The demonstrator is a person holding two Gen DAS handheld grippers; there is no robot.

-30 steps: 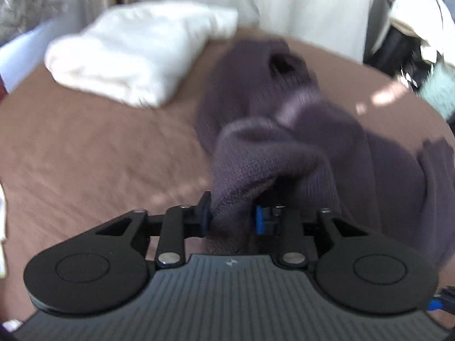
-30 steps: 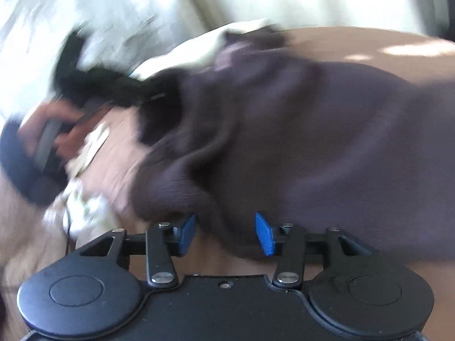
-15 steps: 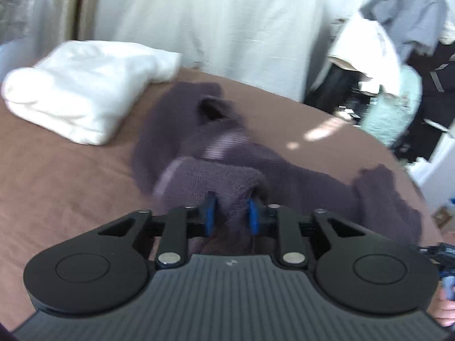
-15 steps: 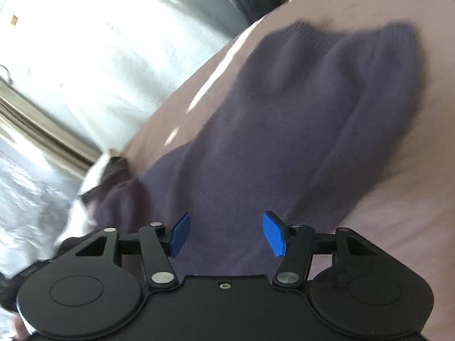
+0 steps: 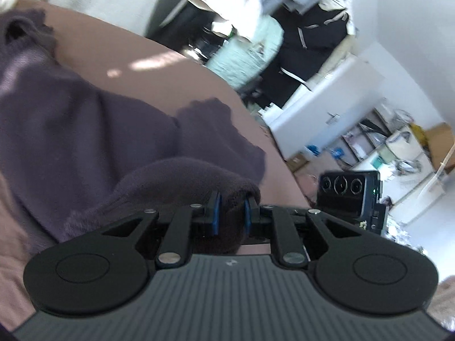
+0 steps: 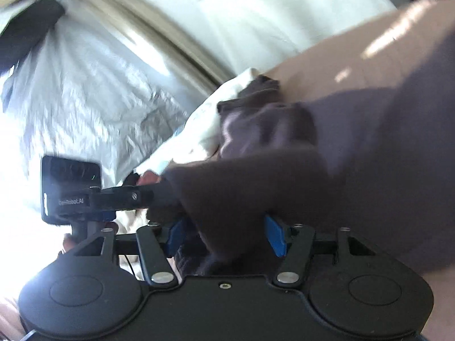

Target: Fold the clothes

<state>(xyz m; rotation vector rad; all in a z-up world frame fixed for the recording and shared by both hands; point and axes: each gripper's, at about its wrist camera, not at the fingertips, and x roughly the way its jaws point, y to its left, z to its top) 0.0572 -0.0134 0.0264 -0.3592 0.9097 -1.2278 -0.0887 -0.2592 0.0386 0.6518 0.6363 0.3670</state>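
Note:
A dark purple knit sweater (image 5: 85, 125) lies spread over a brown bed (image 5: 159, 74). My left gripper (image 5: 230, 213) is shut on a bunched fold of the sweater and holds it just above the bed. In the right wrist view the sweater (image 6: 355, 147) fills the right side and its edge drapes between the blue pads. My right gripper (image 6: 224, 236) is open with the cloth lying loose between its jaws. The left gripper's camera block (image 6: 71, 190) shows at the left of that view, and the right gripper's camera block (image 5: 349, 199) at the right of the left wrist view.
A folded white garment (image 6: 210, 122) lies on the bed beyond the sweater. Pale curtains (image 6: 85, 85) hang behind the bed. Off the bed's far side stand a rack of hanging clothes (image 5: 298, 28), a white cabinet (image 5: 327, 105) and cluttered shelves (image 5: 398, 147).
My left gripper has swung right with the sweater fold still pinched. My right gripper has turned back toward the left gripper, and the sweater's edge now lies between its open jaws.

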